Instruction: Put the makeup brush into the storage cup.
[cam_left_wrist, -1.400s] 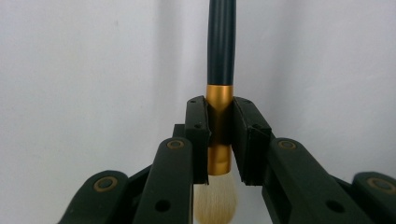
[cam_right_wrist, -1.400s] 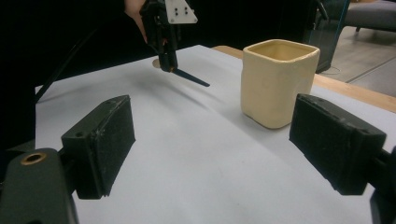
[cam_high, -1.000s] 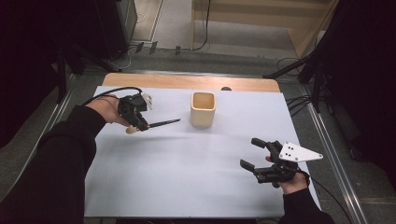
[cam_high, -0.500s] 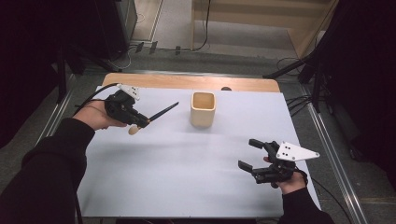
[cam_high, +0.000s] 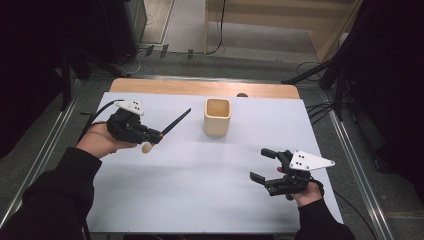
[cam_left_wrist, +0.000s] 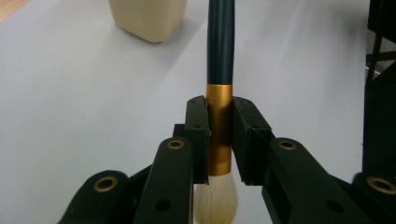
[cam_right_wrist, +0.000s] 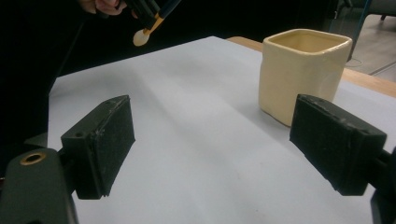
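A makeup brush (cam_high: 165, 131) with a dark handle, a gold ferrule (cam_left_wrist: 219, 126) and a pale tuft (cam_high: 147, 148) is clamped in my left gripper (cam_high: 152, 136) at the table's left. The pads press on the ferrule. It is held off the table, its handle tip slanting up and right toward a cream square cup (cam_high: 217, 116) that stands upright at the back middle. My right gripper (cam_high: 261, 165) hovers open near the front right, with nothing between its jaws. In the right gripper view the cup (cam_right_wrist: 301, 72) stands ahead and the brush (cam_right_wrist: 150, 25) shows at the top left.
A white sheet (cam_high: 200, 190) covers the table, and a strip of bare wood (cam_high: 165, 87) runs along the far edge. Metal rails flank the table on both sides. Cables lie on the floor behind it.
My left gripper has lifted the brush and swung its handle from nearly level to slanting upward, moving a little left and back. The right gripper has stayed in place.
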